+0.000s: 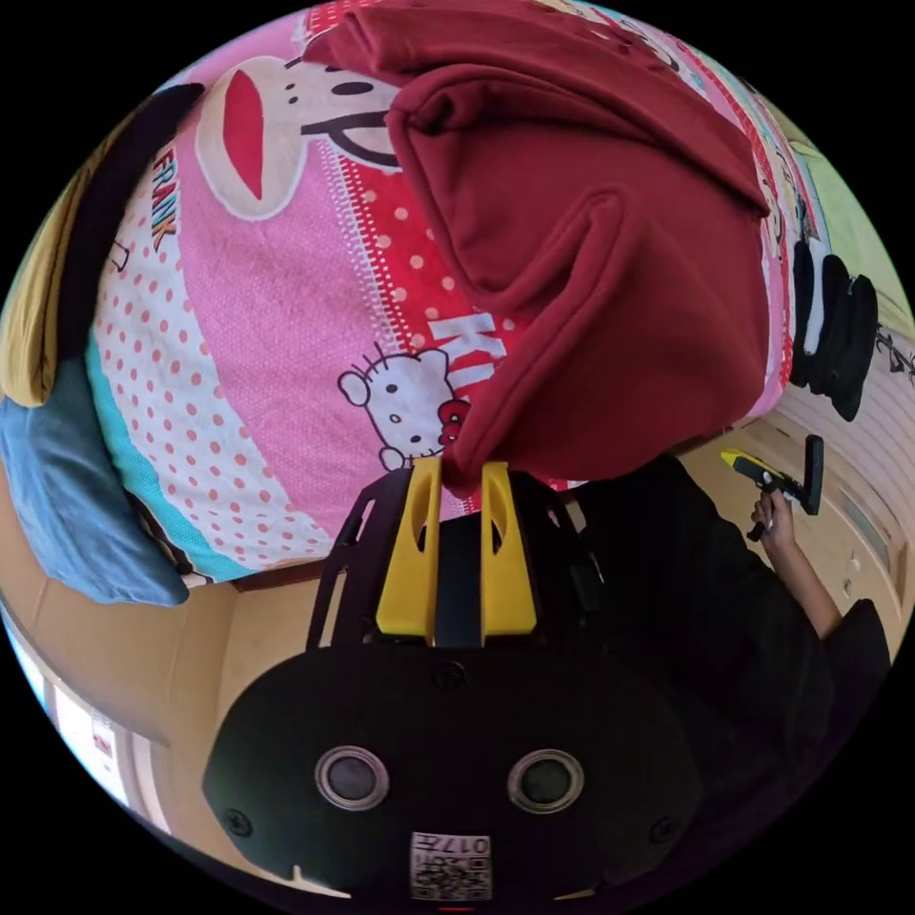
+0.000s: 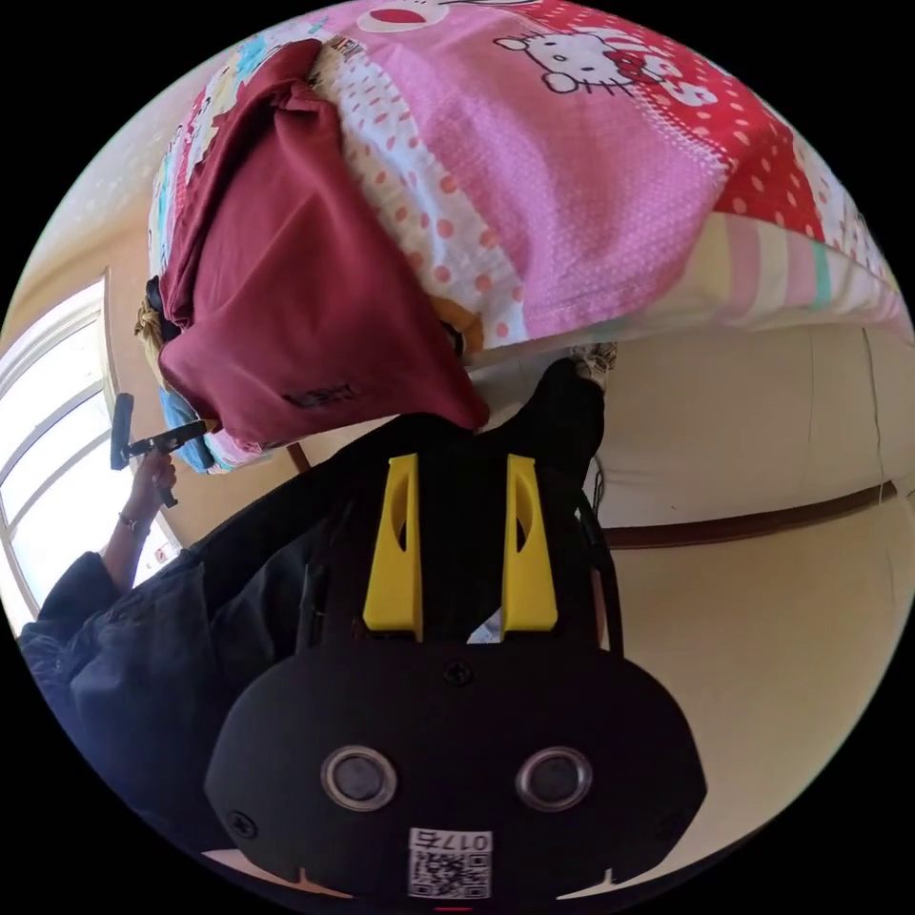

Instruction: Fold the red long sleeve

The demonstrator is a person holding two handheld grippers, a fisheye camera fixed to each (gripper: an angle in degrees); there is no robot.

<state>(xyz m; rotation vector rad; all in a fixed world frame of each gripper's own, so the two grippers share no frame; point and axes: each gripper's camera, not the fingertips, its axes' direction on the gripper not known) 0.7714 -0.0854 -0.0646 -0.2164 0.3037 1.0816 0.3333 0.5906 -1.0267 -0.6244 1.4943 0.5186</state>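
Note:
The dark red long sleeve (image 1: 610,286) lies bunched on a pink cartoon-print bed sheet (image 1: 286,334), one fold hanging over the bed's edge. My left gripper (image 1: 462,469) has its yellow jaws shut on the lowest corner of that fold. The right gripper view shows the red long sleeve (image 2: 286,286) draped over the bed corner and the left gripper (image 2: 157,443), held in a hand, at its lower edge. My right gripper (image 2: 462,464) is open, off the bed, with nothing between its jaws. It appears again as the right gripper (image 1: 739,462) below the bed edge.
A person in black clothes (image 1: 705,610) stands at the bed's edge. Yellow cloth (image 1: 33,324) and blue cloth (image 1: 67,496) lie at one end of the bed, black clothing (image 1: 834,334) at the other. A window (image 2: 48,448) and cream wall (image 2: 762,419) are nearby.

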